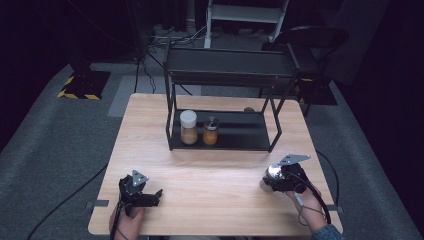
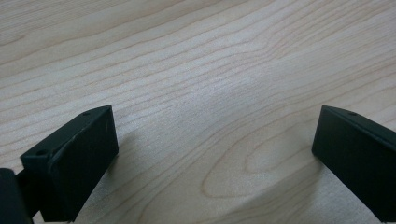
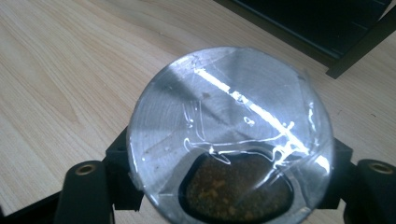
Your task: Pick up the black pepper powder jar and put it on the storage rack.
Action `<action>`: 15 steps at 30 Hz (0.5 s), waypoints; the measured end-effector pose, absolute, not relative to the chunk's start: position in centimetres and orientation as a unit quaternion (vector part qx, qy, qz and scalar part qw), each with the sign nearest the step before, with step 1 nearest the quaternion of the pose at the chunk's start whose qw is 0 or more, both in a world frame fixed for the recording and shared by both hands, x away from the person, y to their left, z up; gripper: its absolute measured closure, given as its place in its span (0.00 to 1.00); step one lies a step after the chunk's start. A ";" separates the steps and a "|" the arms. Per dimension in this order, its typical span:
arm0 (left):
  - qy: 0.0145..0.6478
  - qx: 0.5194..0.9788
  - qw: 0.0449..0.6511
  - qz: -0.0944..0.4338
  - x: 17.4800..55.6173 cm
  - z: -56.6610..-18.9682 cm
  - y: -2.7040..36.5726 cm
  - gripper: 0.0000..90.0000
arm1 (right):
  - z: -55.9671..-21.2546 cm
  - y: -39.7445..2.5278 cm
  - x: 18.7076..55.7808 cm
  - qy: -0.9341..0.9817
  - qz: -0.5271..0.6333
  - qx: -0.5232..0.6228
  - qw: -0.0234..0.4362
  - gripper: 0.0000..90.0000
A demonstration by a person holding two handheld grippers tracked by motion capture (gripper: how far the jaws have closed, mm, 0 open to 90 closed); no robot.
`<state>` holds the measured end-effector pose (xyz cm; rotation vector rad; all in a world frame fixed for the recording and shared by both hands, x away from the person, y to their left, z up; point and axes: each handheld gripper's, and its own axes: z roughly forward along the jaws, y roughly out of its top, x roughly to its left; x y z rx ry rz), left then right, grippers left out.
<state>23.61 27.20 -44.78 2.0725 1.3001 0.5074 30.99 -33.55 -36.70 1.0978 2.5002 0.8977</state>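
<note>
Upright, shaker jar (image 3: 231, 135) clamped in right hand-held gripper (image 1: 283, 179), lid facing camera

a: where's the left claw (image 1: 150, 196)?

b: low at the near left of the worktop (image 1: 215, 170), held in the person's left hand (image 1: 127, 220), its jaws spread wide apart with bare wood between them.

a: and the right claw (image 1: 270, 181)?

b: near the right edge, gripped by the right hand (image 1: 305, 200), jaws closed against a round shiny-topped jar (image 3: 231, 135), cable looping back past the wrist.

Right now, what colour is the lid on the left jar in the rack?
White, best seen in the high view.
</note>
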 end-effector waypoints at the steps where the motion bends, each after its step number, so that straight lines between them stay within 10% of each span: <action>1: 0.494 0.787 0.316 0.193 23.6 -44.8 27.2 0.00 | -36.6 -33.5 31.1 0.863 0.308 0.379 0.132 0.34; 15: 0.494 0.787 0.316 0.193 23.6 -44.8 27.2 0.00 | -34.6 -32.5 32.0 0.870 0.297 0.373 0.127 0.35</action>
